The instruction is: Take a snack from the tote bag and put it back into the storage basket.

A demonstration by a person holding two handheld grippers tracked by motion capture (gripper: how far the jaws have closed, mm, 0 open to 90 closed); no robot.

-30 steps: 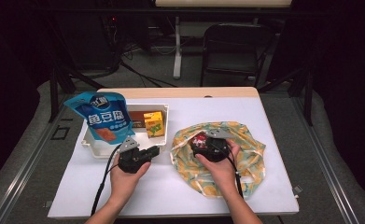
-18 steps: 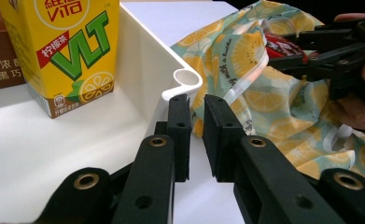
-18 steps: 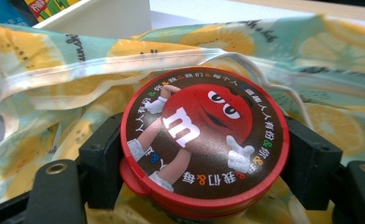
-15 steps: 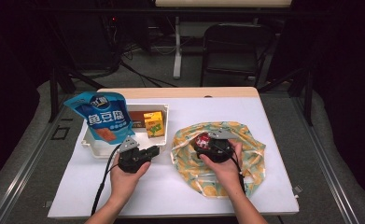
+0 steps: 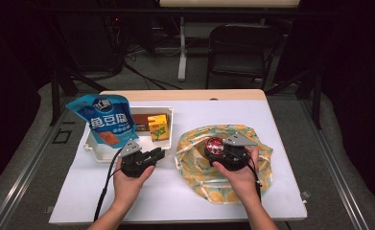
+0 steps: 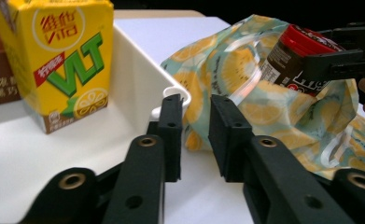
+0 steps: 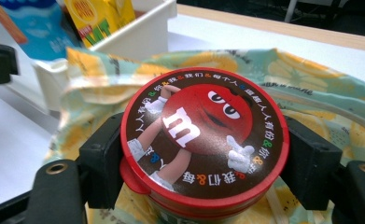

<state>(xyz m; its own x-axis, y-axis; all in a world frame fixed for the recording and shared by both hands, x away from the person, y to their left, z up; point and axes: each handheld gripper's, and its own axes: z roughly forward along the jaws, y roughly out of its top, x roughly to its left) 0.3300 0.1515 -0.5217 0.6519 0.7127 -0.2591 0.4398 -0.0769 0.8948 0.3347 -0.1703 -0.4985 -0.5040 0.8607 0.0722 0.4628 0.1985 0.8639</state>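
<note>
A white table (image 5: 175, 201) with a wooden far edge is seen in a dark room, and a black chair (image 5: 235, 48) is placed behind it. On the left part of the table a white tray (image 5: 168, 125) is set. A blue snack bag (image 5: 107, 120) is leaned upright in the tray, and a yellow juice carton (image 5: 158, 127) is stood beside it, next to a brown box (image 5: 141, 122).

On the right part of the table a cloth bag (image 5: 194, 167) with a lemon pattern is spread. The candy jar (image 5: 215, 146), with its red lid turned up, is held above this cloth bag by the right gripper (image 5: 223, 152). In the right gripper view the two black jaws are pressed on both sides of the candy jar (image 7: 203, 144), just under the lid, so the jar is firmly gripped. The lemon cloth is seen under and around the jar.

The left gripper (image 5: 154, 155) is held just in front of the near right corner of the tray. Its jaws have just been opened a little; a narrow gap is kept between them and nothing is held there. In the left gripper view the tray corner (image 6: 175, 93) is seen right beyond the fingertips (image 6: 173, 116).
</note>
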